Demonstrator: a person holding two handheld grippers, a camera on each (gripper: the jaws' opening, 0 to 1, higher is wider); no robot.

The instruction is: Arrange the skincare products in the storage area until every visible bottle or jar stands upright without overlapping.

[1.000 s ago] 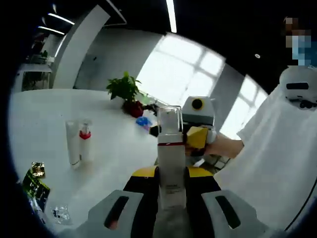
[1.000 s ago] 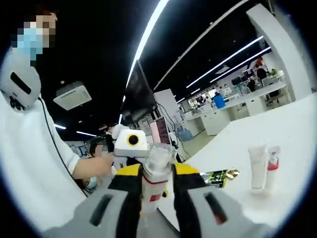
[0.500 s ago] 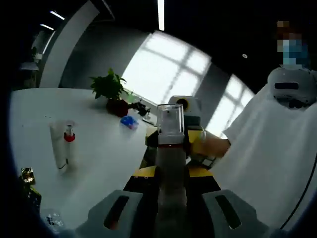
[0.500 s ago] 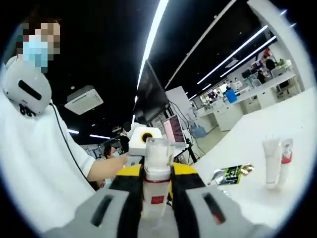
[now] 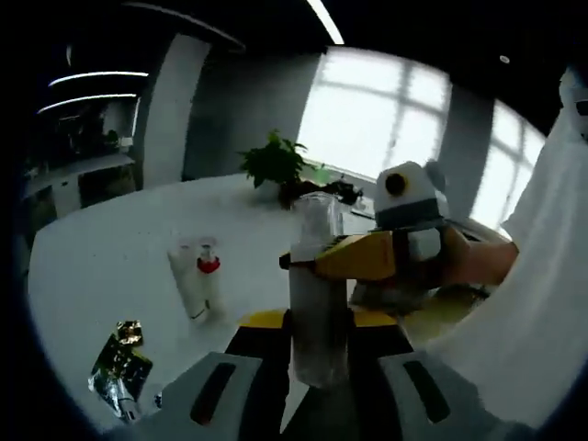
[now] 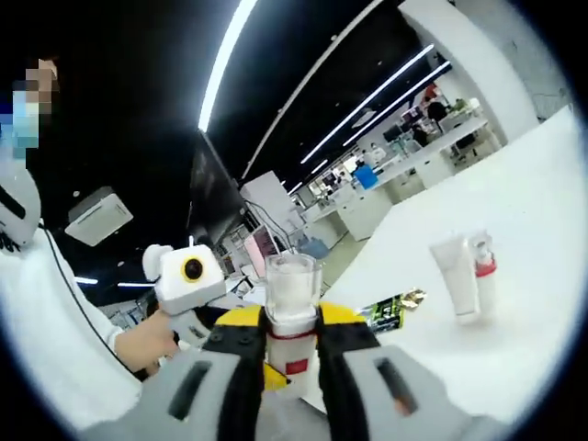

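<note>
A pump bottle [image 5: 317,285] with a clear cap and a red band stands upright between my left gripper's [image 5: 317,323] jaws, which are shut on its body. My right gripper [image 5: 390,253] comes in from the right with a hand behind it, its yellow jaws at the bottle's neck. In the right gripper view the same bottle [image 6: 292,287] sits between my right gripper's [image 6: 292,326] closed jaws, and the left gripper [image 6: 188,276] shows at the left. A white tube [image 5: 187,283] and a red-pump bottle [image 5: 210,280] stand upright side by side on the white table [image 5: 110,266].
A crumpled foil sachet [image 5: 119,366] lies near the table's front edge; the right gripper view has it [image 6: 390,310] just left of the tube [image 6: 451,276] and red-pump bottle [image 6: 484,274]. A potted plant [image 5: 274,163] stands at the far side. A person in white stands at the right.
Both views have swung and now take in more of the table. Both grippers still hold the bottle. In the left gripper view the right gripper now sits closer around the bottle's neck.
</note>
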